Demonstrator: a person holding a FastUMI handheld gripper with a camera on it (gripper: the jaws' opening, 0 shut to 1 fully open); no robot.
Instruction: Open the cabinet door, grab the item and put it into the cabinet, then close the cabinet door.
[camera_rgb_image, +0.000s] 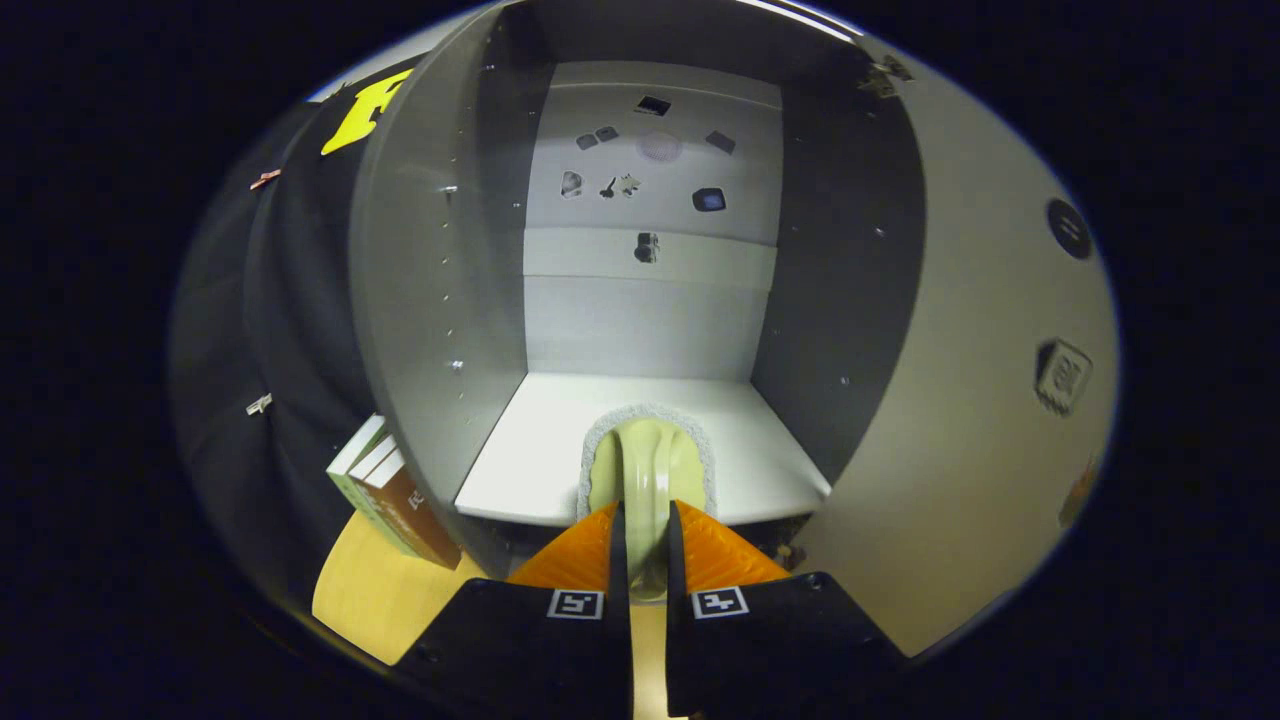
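A grey cabinet (440, 300) stands open straight ahead, its door (980, 400) swung out to the right of the fingers. Inside, a pale shelf board (540, 450) lies at the bottom. My gripper (647, 555) is shut on the handle of a pale green brush (648, 465). The brush has a light fuzzy pad around its head. It juts forward from between the fingers, its head over the front of the shelf board. I cannot tell whether it touches the board.
Books (385, 490) lean against the cabinet's left outer wall on a wooden tabletop (370, 590). Small dark stickers (650, 180) dot the cabinet's back panel. A square tag (1062, 377) is on the inside of the open door.
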